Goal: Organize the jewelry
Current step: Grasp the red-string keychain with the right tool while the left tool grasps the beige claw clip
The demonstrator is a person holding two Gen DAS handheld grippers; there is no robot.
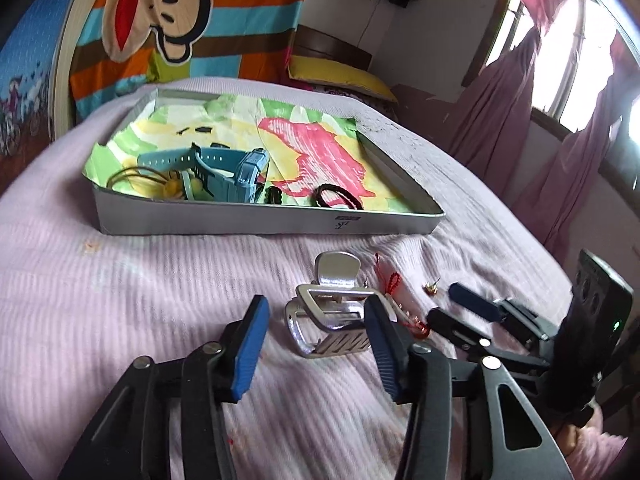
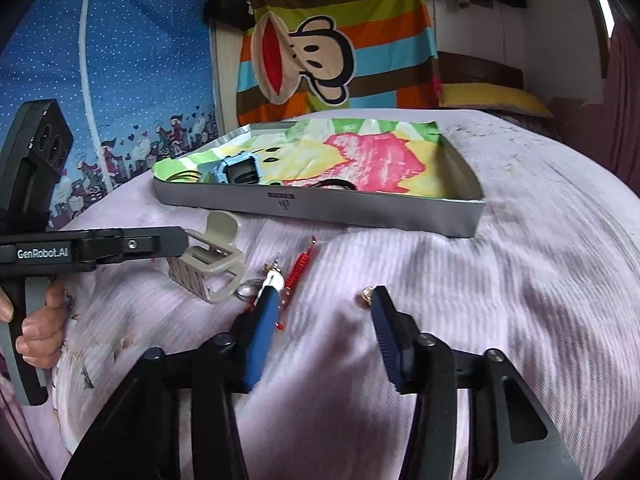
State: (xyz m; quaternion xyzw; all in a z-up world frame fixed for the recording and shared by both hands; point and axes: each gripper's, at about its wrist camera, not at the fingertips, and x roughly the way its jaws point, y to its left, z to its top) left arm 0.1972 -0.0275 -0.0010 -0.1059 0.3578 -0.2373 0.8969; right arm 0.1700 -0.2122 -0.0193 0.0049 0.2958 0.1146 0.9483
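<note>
Jewelry on the pink bedspread [image 1: 120, 300]: one silver hair claw [image 1: 332, 312], one red cord [image 2: 298, 270], one gold stud [image 2: 366, 293]. Left gripper [image 1: 316, 320] spread around the claw; right gripper [image 2: 324, 300] spread, empty.

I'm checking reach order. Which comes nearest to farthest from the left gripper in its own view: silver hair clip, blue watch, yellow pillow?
From the left gripper:
1. Silver hair clip, on the bed between its fingers.
2. Blue watch, in the tray.
3. Yellow pillow, behind the tray.
</note>
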